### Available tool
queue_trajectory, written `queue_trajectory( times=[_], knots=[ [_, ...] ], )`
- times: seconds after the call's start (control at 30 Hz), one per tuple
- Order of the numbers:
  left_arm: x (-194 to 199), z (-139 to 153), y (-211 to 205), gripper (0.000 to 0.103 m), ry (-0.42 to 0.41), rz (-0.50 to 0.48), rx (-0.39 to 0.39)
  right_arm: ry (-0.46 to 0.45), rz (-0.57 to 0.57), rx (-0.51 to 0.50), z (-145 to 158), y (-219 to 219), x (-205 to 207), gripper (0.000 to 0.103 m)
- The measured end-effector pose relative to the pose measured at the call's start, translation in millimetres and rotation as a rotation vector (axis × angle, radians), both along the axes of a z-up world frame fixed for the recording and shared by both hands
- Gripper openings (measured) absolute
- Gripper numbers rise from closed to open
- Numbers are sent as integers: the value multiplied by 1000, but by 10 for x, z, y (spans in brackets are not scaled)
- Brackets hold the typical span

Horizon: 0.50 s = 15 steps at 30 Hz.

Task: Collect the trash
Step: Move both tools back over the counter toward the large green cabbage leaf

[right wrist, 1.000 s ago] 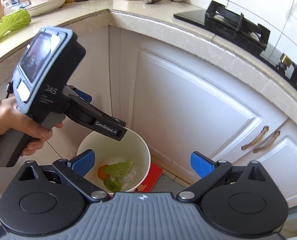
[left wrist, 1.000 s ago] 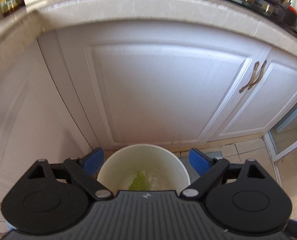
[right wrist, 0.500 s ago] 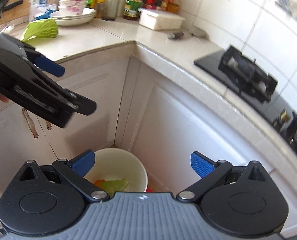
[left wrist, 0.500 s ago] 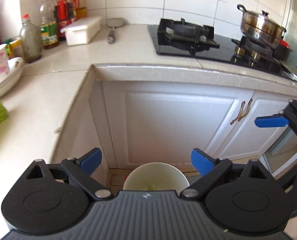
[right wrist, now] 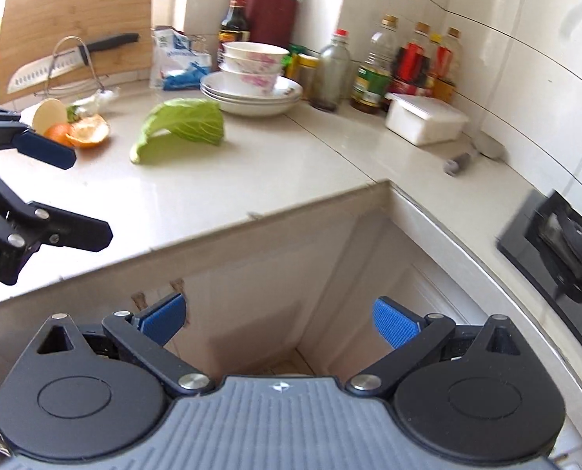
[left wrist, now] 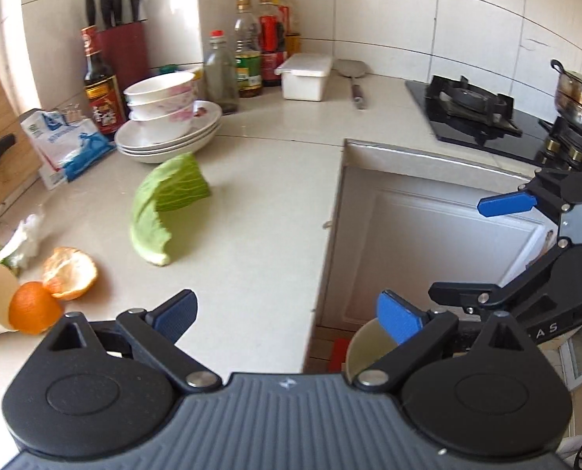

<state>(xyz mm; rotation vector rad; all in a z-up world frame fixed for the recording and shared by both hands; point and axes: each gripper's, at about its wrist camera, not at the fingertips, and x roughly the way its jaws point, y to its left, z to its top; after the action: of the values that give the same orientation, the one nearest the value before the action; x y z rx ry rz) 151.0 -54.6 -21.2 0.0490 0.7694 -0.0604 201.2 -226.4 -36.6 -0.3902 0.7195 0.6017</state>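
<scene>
Left wrist view: left gripper (left wrist: 287,315) spread wide, empty; right gripper (right wrist: 279,321) likewise; cabbage leaf (left wrist: 165,203) lies on the counter (left wrist: 267,211) at eleven o'clock (light, floppy, probably tear-prone); pinch its thick pale stem end.

Sunlit white-tiled wall (left wrist: 388,11), pale corner countertop (left wrist: 259,180), white cabinet doors (left wrist: 428,243)

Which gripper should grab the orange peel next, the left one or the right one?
Probably the left. The left gripper is open, empty and above the counter, close to the orange peel. The right gripper, also open and empty, hangs past the counter edge, farther away.
</scene>
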Motion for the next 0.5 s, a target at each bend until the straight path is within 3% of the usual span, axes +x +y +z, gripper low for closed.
queue_trajectory(
  times=[0.23,0.5],
  knots=[
    [-70,-43,540,98,-15,122,26,17,121,19,-8,689,192,103],
    [209,-101,877,98,-22,118,34,43,165,19,-75,1068,385,103]
  ],
)
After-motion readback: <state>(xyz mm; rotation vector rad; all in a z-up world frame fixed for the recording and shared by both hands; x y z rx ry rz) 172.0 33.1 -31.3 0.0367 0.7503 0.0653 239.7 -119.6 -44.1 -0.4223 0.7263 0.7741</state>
